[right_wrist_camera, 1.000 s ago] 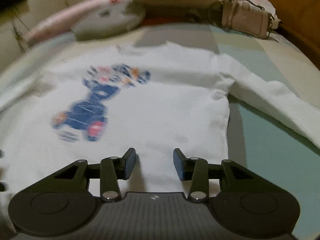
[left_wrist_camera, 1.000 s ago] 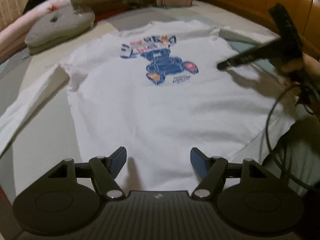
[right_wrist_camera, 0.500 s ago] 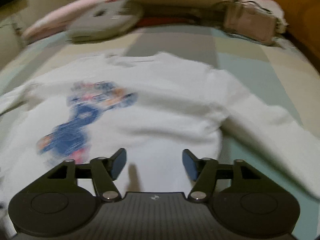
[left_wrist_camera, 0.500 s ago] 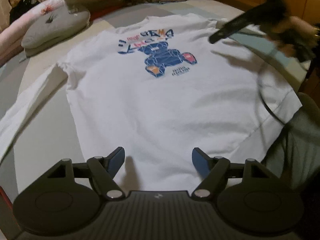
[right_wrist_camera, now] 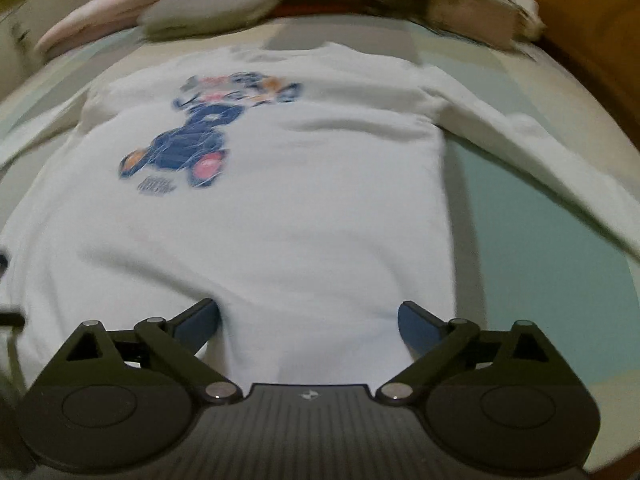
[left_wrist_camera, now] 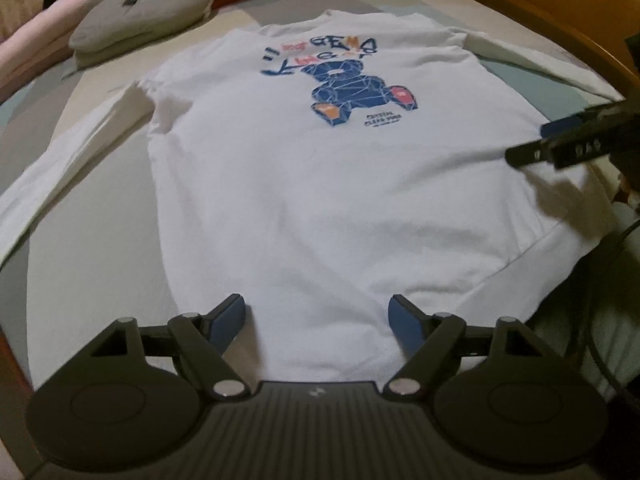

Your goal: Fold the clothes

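A white long-sleeved shirt point(left_wrist_camera: 320, 184) with a blue bear print point(left_wrist_camera: 344, 88) lies flat on a bed, sleeves spread to both sides. My left gripper point(left_wrist_camera: 318, 316) hovers over the shirt's hem, its jaws opening, nothing pinched between the blue pads. In the right wrist view the same shirt point(right_wrist_camera: 280, 208) fills the frame, blurred. My right gripper point(right_wrist_camera: 308, 318) is over the hem near the shirt's right side, its jaws opening wide above the cloth and holding nothing. The right gripper's fingers point(left_wrist_camera: 568, 140) reach in from the right edge of the left wrist view.
A grey pillow point(left_wrist_camera: 136, 20) and pink bedding lie at the head of the bed. A beige bag point(right_wrist_camera: 476, 12) sits at the far end. A wooden bed frame point(left_wrist_camera: 560, 4) runs along the right. A black cable point(left_wrist_camera: 600, 320) hangs at the lower right.
The right gripper's jaws have spread from narrow to wide, and it has pulled back toward the shirt's hem. The left gripper's jaws have widened slightly.
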`<state>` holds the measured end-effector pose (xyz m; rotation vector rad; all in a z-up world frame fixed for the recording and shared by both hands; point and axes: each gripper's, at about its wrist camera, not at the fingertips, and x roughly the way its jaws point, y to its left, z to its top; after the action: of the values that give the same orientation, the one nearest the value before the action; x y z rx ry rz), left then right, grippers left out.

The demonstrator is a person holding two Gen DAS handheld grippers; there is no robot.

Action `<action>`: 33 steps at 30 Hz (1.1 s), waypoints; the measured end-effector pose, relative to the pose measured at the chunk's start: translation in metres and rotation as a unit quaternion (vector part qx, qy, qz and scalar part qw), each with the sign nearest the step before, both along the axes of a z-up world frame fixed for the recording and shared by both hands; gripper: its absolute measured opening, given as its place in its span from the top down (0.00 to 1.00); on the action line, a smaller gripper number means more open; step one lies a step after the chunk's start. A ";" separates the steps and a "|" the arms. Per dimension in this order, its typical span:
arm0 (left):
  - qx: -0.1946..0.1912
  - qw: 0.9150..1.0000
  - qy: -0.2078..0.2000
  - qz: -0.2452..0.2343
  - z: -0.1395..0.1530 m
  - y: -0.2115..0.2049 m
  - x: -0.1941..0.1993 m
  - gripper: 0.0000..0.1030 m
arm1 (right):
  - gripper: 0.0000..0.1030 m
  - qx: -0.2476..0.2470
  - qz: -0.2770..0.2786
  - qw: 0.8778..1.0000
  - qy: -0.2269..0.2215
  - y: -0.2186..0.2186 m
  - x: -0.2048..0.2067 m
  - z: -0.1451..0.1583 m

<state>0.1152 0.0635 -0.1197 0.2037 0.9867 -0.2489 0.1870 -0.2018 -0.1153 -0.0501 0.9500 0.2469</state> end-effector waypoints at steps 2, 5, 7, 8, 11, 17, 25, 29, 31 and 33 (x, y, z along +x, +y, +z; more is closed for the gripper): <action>0.004 1.000 -0.004 0.007 0.004 0.000 -0.005 0.24 | 0.05 0.013 -0.009 1.000 -0.008 -0.003 -0.009 0.010; -0.006 0.999 -0.033 0.008 0.019 -0.004 -0.011 0.24 | 0.04 0.031 -0.008 0.999 -0.021 -0.005 -0.027 0.019; -0.018 0.999 -0.050 0.006 0.030 -0.008 -0.013 0.23 | 0.04 0.043 -0.011 0.999 -0.025 -0.006 -0.040 0.023; -0.022 0.998 -0.058 0.005 0.035 -0.010 -0.013 0.23 | 0.04 0.049 -0.013 0.998 -0.027 -0.007 -0.046 0.026; -0.027 0.996 -0.083 -0.001 0.049 -0.019 -0.012 0.23 | 0.03 0.051 -0.020 0.998 -0.026 -0.009 -0.062 0.030; -0.042 0.992 -0.114 0.020 0.068 -0.031 -0.008 0.23 | 0.02 0.045 -0.014 0.998 -0.038 -0.004 -0.073 0.043; -0.048 0.990 -0.119 0.053 0.081 -0.026 -0.021 0.23 | 0.01 0.048 0.024 0.997 -0.049 0.021 -0.053 0.031; -0.040 0.988 -0.131 0.073 0.098 -0.026 -0.023 0.23 | 0.01 0.033 0.046 0.997 -0.058 0.029 -0.047 0.014; -0.027 0.988 -0.136 0.073 0.107 -0.029 -0.020 0.22 | 0.01 0.028 0.051 0.997 -0.054 0.027 -0.047 0.003; -0.009 0.987 -0.145 0.063 0.116 -0.035 -0.013 0.21 | 0.00 0.018 0.050 0.997 -0.053 0.022 -0.049 -0.008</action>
<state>0.1026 0.0282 -0.0035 0.1554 0.7046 -0.1071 0.1378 -0.1801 -0.1233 -0.0777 0.8382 0.3499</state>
